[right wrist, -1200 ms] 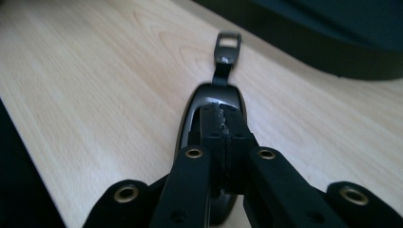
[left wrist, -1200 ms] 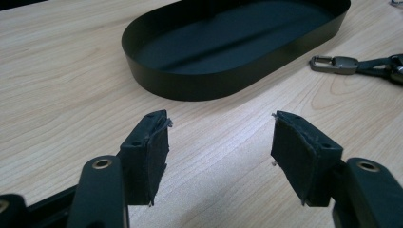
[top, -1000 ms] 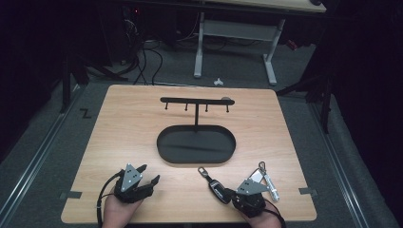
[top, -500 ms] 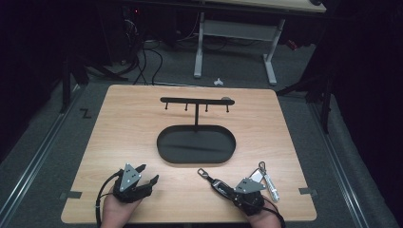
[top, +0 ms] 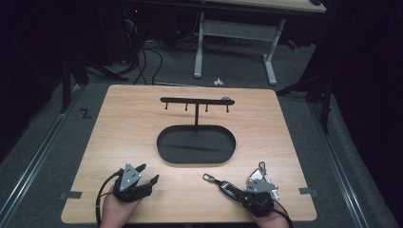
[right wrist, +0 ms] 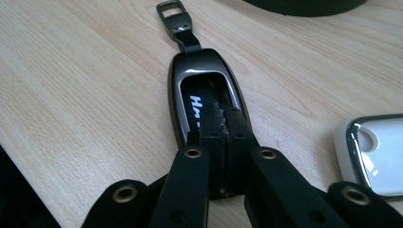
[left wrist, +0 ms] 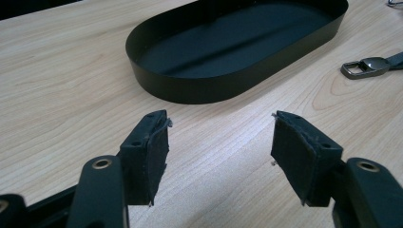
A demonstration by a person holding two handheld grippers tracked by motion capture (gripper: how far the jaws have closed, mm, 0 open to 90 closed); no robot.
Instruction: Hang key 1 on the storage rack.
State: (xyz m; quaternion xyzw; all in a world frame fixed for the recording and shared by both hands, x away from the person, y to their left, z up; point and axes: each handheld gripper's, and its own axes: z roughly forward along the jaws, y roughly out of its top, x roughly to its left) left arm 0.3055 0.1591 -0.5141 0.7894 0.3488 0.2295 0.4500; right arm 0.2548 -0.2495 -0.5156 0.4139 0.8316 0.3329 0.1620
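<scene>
Right tool [right wrist: 223, 118] pressed together over a black key fob [right wrist: 199, 95] lying on the desk [top: 123, 123] near the oval tray [top: 196, 145]; left tool [left wrist: 218, 147] spread, empty, left of the tray.

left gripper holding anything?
No: in the left gripper view, the left gripper's black jaws stand apart over the bare light wooden table.

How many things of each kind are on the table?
Key fobs: 2, black fob and white fob
Tray with hook rack: 1
Grippers: 2, left gripper and right gripper
Total: 5
</scene>
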